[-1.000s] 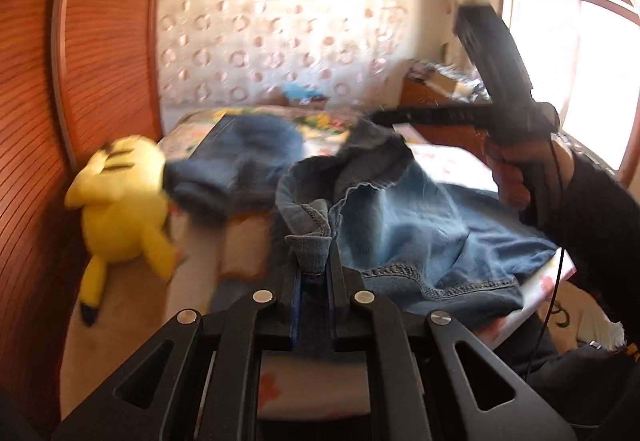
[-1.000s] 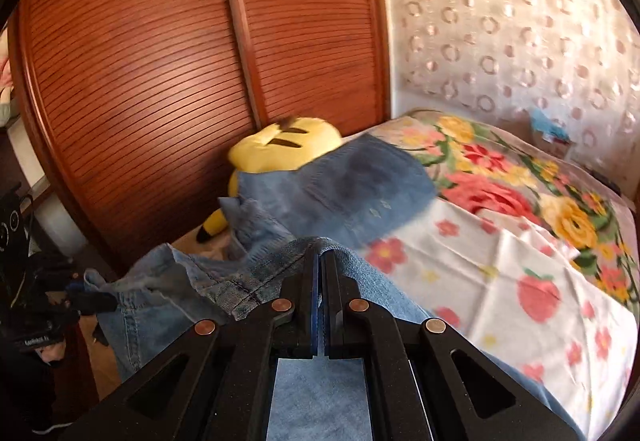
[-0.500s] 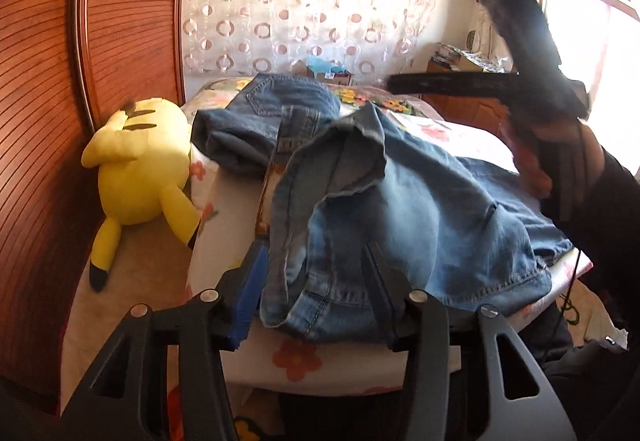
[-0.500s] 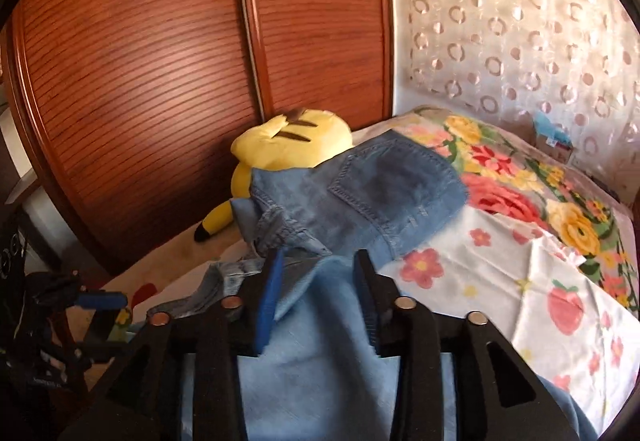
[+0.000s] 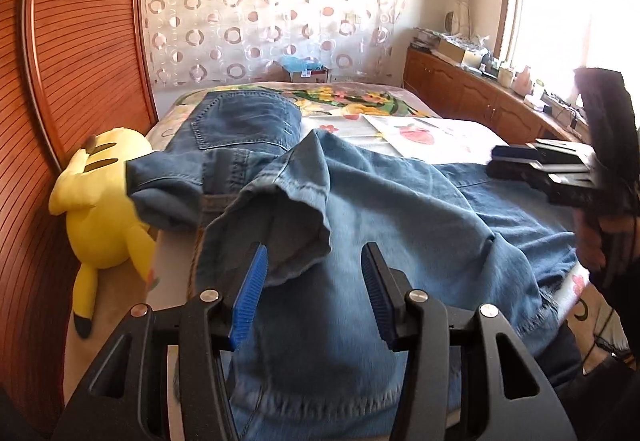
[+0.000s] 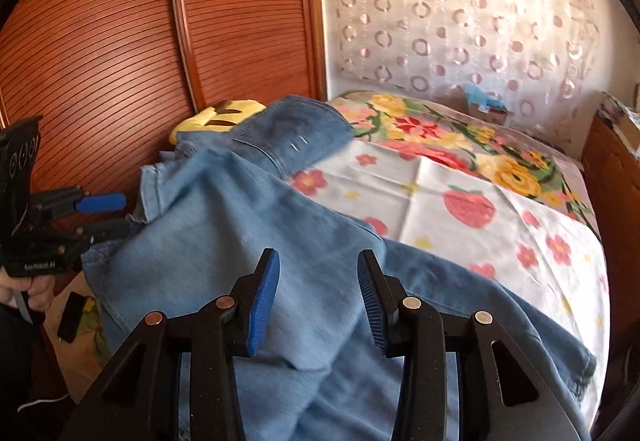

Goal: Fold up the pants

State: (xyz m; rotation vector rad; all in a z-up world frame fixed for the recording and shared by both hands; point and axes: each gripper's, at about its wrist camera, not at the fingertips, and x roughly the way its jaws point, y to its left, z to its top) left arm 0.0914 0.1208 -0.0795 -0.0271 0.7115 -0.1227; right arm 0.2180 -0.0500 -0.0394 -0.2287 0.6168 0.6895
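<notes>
Blue denim pants [image 5: 404,217] lie loosely heaped on the near part of the bed, a folded-over section with a back pocket [image 5: 244,121] at the far left. My left gripper [image 5: 314,261] stands open just above the cloth near a hem opening [image 5: 296,237], its blue pads touching nothing. My right gripper [image 6: 318,261] is open too, over a light denim leg [image 6: 240,225]. Each tool shows in the other's view: the right gripper [image 5: 496,161] at the right edge, the left gripper [image 6: 116,215] at the left, held by a hand [image 6: 38,287].
A yellow plush toy [image 5: 100,201] lies at the bed's left edge against the wooden slatted wardrobe [image 5: 80,61]. The floral bedsheet [image 6: 460,177] stretches beyond the pants. A low wooden cabinet [image 5: 460,93] with clutter runs under the bright window at the right.
Both grippers were shut on the denim a second ago and have opened and let it go. The pants have dropped onto the bed, and both grippers have drawn back and lower.
</notes>
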